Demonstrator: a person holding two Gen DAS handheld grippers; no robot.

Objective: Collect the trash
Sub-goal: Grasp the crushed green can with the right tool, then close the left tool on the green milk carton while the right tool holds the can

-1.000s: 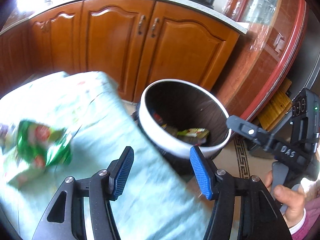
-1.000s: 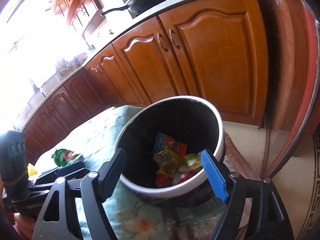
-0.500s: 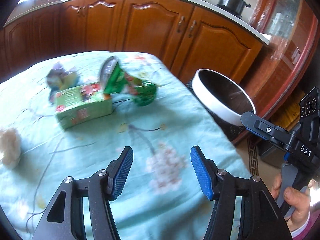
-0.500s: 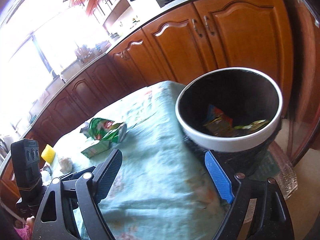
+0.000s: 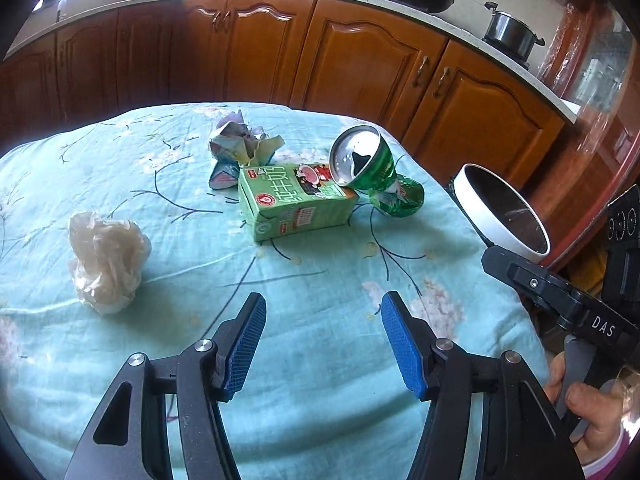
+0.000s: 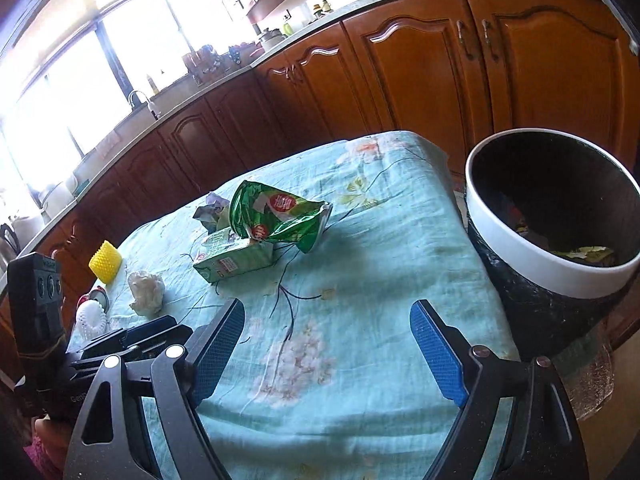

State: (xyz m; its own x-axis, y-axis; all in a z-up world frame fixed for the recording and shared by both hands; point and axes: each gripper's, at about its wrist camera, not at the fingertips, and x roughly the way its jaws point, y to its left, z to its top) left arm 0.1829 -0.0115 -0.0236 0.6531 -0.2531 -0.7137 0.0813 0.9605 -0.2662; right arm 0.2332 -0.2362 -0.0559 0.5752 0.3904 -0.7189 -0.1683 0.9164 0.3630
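My left gripper (image 5: 323, 342) sits low in the frame with its blue pads spread wide and nothing between them, above the teal flowered tablecloth (image 5: 320, 280). My right gripper (image 6: 328, 350) is spread wide too and holds nothing; from the left camera I see only part of its black body at the right edge. The trash sits at the centre of the left view: a green milk carton (image 5: 294, 200) lying flat, with a crushed green can (image 5: 362, 162) leaning on its right end, though from the right camera that green thing reads more like a crumpled foil bag and I cannot settle which. Behind the carton is a crumpled wrapper (image 5: 240, 146), partly hidden by it. A wad of pale plastic (image 5: 106, 256) lies well apart at centre left. The trash bin (image 6: 556, 220), white-rimmed and dark inside, stands off the table's edge at the right of the right view; its contents are mostly in shadow, only a few scraps showing. At far left in the right view, a yellow ridged object (image 6: 105, 262) and a white round thing (image 6: 91, 316) are partly blocked by my left tool.
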